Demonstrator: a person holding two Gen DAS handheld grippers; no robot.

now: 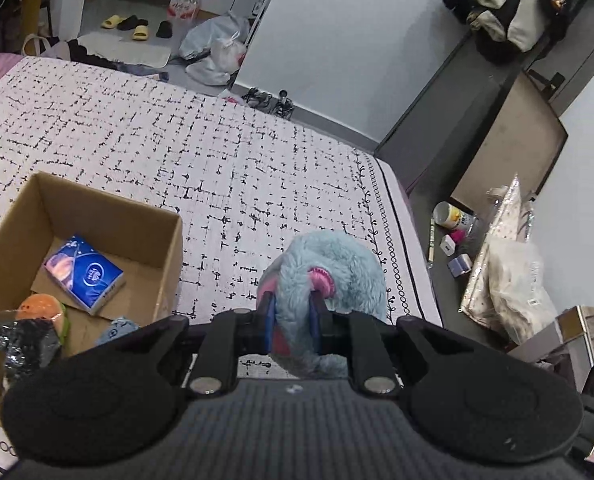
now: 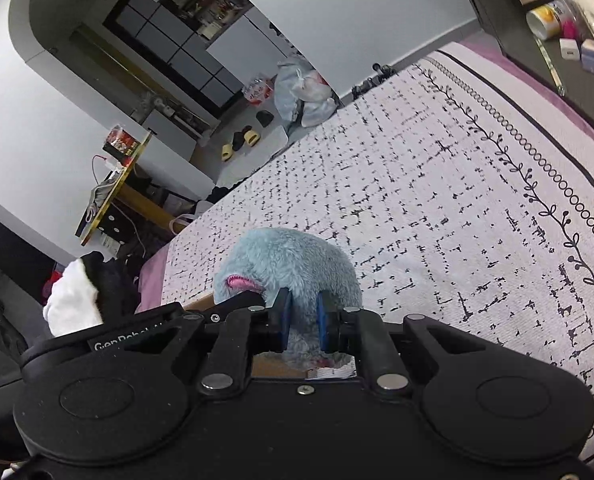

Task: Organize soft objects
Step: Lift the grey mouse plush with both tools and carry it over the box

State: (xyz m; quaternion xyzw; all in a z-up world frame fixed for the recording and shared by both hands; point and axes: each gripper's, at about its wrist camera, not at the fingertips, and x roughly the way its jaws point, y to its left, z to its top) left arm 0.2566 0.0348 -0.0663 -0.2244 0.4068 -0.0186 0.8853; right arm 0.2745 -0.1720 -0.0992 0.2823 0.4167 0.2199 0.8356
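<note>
A fluffy light-blue plush toy [image 1: 329,264] with pink patches is held above the white patterned bedspread [image 1: 201,152]. My left gripper [image 1: 293,312] is shut on its near side. In the right wrist view the same plush toy [image 2: 285,264] is pinched by my right gripper [image 2: 303,320], also shut on it. A cardboard box [image 1: 109,216] stands open to the left of the toy. It holds a blue tissue pack [image 1: 85,274], an orange-and-green plush [image 1: 45,310], a dark shiny bag [image 1: 25,344] and a small blue item [image 1: 117,330].
The bed edge [image 1: 413,248] runs along the right, with cluttered floor beyond: a can, small boxes and plastic bags [image 1: 509,280]. Past the far end of the bed lie slippers [image 1: 131,26] and white bags [image 1: 217,48]. A dark cabinet [image 1: 477,128] stands at the right.
</note>
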